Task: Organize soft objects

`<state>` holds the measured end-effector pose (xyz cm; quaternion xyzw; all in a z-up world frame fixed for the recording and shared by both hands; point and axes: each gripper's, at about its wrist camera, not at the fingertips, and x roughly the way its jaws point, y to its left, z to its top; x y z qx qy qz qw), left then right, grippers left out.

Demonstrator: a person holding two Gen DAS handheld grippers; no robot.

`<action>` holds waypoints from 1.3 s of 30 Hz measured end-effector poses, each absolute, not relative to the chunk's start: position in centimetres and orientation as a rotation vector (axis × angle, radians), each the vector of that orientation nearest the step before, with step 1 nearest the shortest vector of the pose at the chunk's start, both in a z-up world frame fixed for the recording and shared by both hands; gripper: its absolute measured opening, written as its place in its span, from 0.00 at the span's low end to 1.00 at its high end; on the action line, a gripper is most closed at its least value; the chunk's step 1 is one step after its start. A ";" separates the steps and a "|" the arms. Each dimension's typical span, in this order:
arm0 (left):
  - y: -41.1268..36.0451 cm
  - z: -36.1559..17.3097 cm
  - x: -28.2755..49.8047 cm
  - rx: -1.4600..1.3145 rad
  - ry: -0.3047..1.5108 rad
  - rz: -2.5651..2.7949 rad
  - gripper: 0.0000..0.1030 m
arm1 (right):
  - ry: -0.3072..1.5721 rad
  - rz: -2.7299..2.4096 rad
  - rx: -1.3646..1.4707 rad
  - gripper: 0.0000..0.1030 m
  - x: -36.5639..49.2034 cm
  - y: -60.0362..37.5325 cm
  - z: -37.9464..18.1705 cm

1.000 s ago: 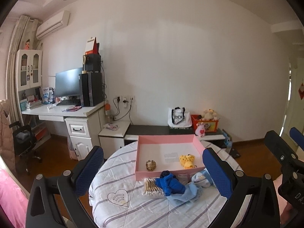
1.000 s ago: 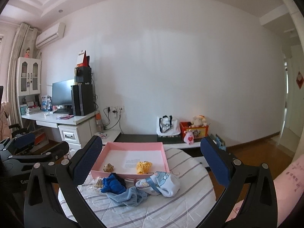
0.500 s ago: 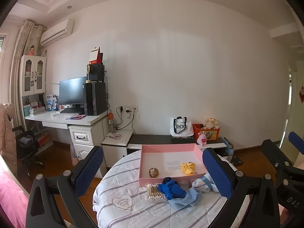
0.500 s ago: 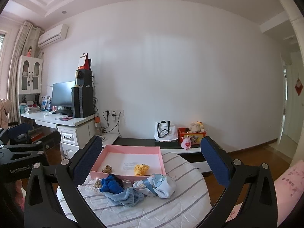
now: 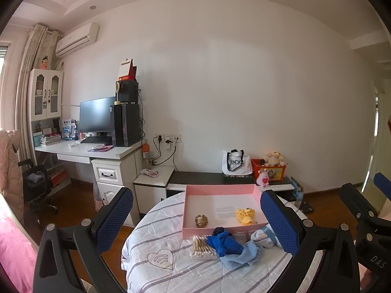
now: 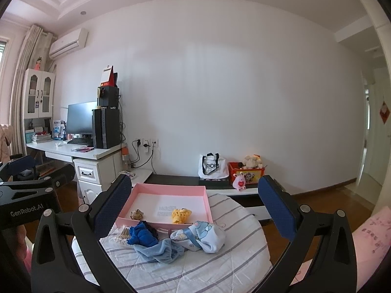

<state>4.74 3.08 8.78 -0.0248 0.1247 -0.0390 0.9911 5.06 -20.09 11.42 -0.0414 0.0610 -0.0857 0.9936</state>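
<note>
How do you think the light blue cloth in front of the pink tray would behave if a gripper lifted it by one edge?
The light blue cloth lies crumpled in folds, so it would probably drape limply. The dark blue item rests partly on it and may drag along or tumble off.

Left tool [image 5: 196, 222] held level, jaws spread wide, nothing between the blue pads [image 5: 114, 222]. Right tool [image 6: 195, 210] likewise wide apart and empty, the left one visible at its 9 o'clock.
</note>
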 end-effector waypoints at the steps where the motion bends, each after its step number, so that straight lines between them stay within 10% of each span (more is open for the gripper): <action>1: 3.1 8.7 4.9 -0.047 0.252 -0.075 1.00 | 0.124 -0.172 -0.082 1.00 5.1 -20.1 11.4; 39: 4.7 6.0 10.1 -0.006 0.434 -0.035 1.00 | 0.318 -0.163 -0.052 1.00 11.0 -19.8 7.5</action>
